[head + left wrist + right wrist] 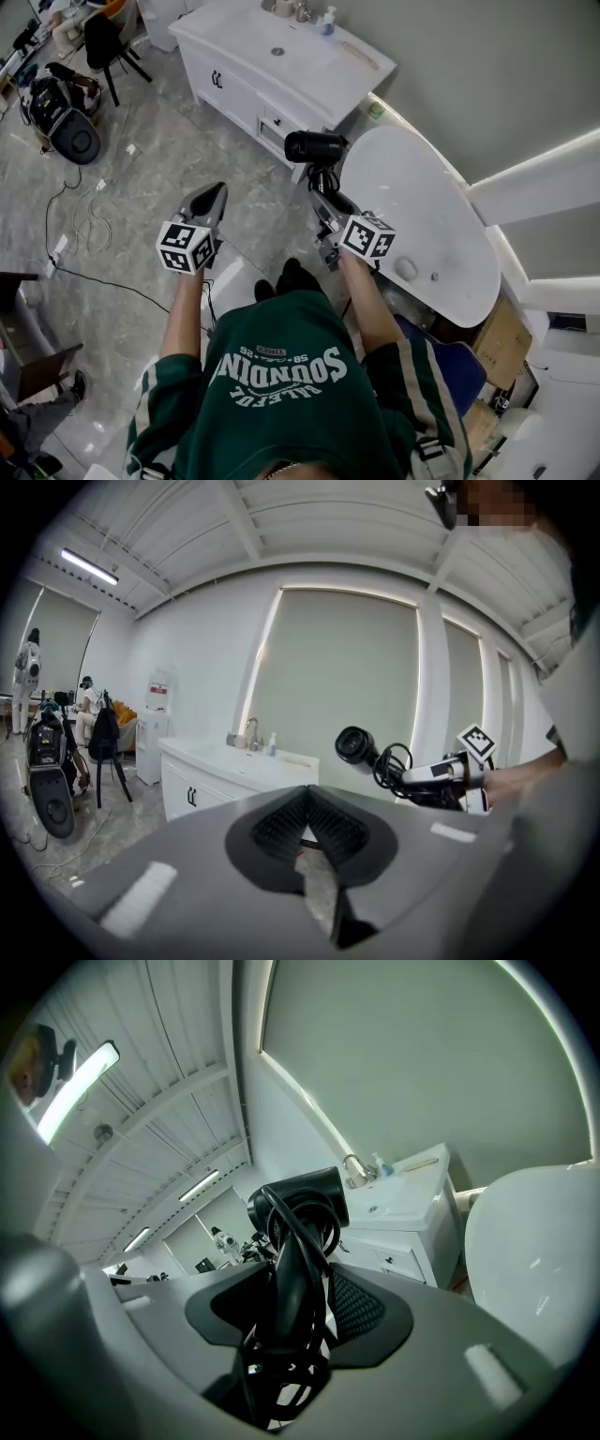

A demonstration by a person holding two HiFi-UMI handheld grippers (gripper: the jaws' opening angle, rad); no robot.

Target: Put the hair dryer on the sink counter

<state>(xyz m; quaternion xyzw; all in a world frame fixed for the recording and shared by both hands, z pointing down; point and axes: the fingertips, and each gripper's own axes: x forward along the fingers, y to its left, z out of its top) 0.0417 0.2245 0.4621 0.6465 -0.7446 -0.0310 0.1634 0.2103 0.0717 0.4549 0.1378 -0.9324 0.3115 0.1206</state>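
Observation:
A black hair dryer (315,147) with its cord wound round the handle is held up in the air, and my right gripper (323,192) is shut on that handle. In the right gripper view the hair dryer (298,1211) stands upright between the jaws, with cord loops hanging below. The white sink counter (234,28) with basin and tap lies ahead, beyond the dryer; it also shows as the sink counter (239,761) in the left gripper view. My left gripper (210,200) hangs over the floor to the left, shut with nothing in it; the hair dryer (356,745) appears to its right.
A white oval bathtub (441,258) lies to the right of the dryer. A soap bottle (327,21) stands on the counter's far side. A black chair (105,47), bags (62,112) and cables (80,211) lie on the grey floor at left.

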